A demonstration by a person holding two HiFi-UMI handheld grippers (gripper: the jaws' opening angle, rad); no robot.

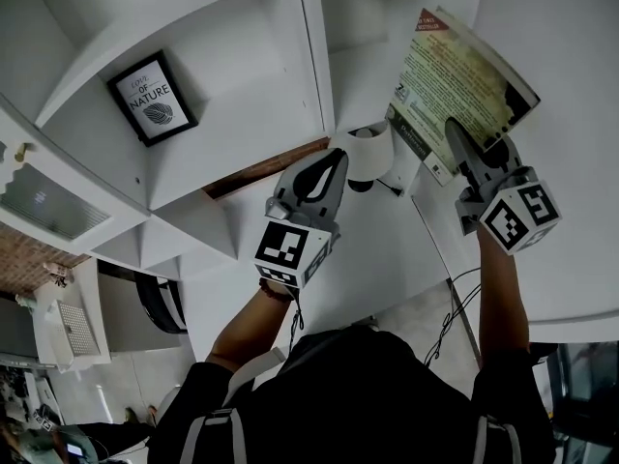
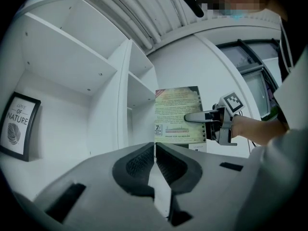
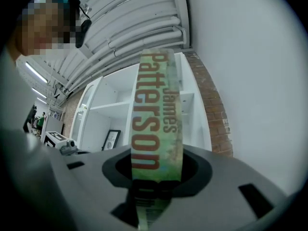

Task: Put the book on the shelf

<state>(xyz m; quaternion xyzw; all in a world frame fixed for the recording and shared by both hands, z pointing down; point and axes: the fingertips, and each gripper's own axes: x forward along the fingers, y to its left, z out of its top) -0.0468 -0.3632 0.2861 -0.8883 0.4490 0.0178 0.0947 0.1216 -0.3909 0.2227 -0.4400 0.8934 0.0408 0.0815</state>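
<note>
The book has a green and cream back cover and is held up in front of the white shelf unit, close to its right compartment. My right gripper is shut on the book's lower part; in the right gripper view the spine with red lettering stands upright between the jaws of that gripper. The left gripper is shut and empty, to the left of the book. From the left gripper I see the book and the right gripper side on.
A black-framed "Love of Nature" picture leans in the left compartment, also seen as the picture. A white round object with a cord sits low by the shelf divider. A brick strip and a white wall border the shelf on the right.
</note>
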